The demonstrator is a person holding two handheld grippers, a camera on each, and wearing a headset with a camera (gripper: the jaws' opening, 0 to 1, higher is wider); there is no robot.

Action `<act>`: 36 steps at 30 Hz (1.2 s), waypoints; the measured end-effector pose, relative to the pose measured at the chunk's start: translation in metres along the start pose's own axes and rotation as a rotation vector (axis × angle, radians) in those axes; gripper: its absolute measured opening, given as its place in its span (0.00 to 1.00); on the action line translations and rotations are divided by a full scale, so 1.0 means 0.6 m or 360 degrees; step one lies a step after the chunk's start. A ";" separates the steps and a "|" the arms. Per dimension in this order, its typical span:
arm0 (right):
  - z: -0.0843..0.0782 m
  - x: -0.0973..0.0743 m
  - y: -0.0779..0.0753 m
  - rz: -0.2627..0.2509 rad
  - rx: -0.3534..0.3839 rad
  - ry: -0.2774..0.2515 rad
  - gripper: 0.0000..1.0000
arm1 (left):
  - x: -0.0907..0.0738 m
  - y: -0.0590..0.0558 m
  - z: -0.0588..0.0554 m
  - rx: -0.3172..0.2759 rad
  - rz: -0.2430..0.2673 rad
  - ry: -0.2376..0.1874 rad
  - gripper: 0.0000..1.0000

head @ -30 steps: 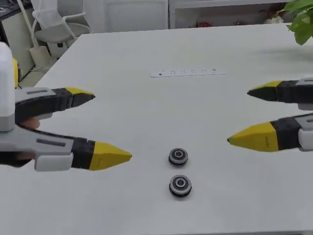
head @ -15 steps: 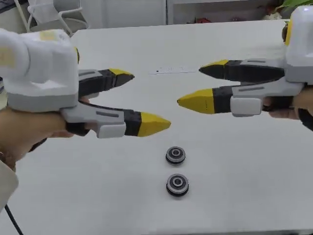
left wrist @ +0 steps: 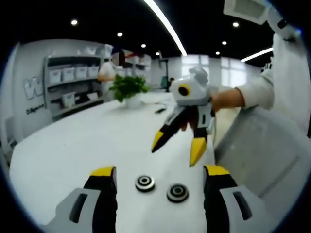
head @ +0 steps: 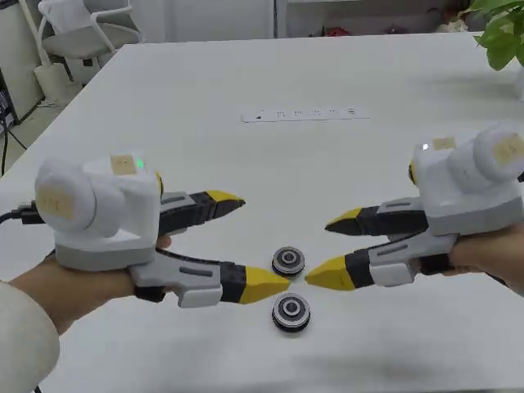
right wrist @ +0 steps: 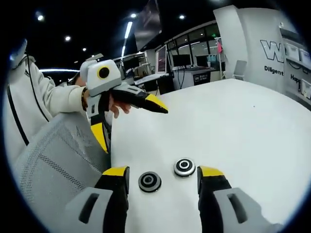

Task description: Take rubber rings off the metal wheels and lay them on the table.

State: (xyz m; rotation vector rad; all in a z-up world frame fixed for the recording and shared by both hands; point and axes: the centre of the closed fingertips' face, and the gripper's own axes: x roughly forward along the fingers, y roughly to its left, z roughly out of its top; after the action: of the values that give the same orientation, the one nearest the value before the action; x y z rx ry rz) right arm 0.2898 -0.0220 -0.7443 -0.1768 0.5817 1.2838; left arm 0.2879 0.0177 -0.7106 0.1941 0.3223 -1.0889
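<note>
At left, the left gripper: white plastic body, black jaws tapering to yellow pointed tips, jaws spread wide, nothing between them. Just right of its tips, two wheels lie flat on the smooth matte white table, close together near the front edge: far wheel, near wheel. Each is a small round disc with a shiny metal hub with concentric rings and a black rubber ring around the rim. At right, the right gripper: same build, jaws also wide and empty, tips pointing toward the wheels.
</note>
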 end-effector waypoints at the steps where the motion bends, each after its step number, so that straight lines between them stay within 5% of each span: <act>1: -0.012 0.002 0.001 0.0001 0.0014 0.0044 0.52 | 0.003 0.001 -0.005 -0.0012 0.0003 0.0008 0.71; 6: -0.038 0.011 0.001 0.0015 0.0021 0.0110 0.50 | 0.023 -0.007 -0.032 -0.0039 -0.0032 0.0064 0.63; 13: -0.069 0.028 0.018 0.0105 -0.0082 0.0226 0.43 | 0.031 -0.020 -0.046 0.0009 -0.0074 0.0107 0.55; 29: -0.089 0.046 0.037 0.0153 -0.0240 0.0291 0.28 | 0.071 -0.070 -0.092 0.0152 -0.0194 0.0275 0.39; 36: -0.097 0.053 0.039 0.0161 -0.0280 0.0328 0.27 | 0.074 -0.074 -0.093 0.0157 -0.0213 0.0275 0.33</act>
State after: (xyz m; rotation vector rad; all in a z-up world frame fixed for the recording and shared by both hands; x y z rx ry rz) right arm 0.2548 -0.0136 -0.8046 -0.4340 0.6597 1.4255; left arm 0.2583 -0.0218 -0.7785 0.3596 0.4415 -1.2246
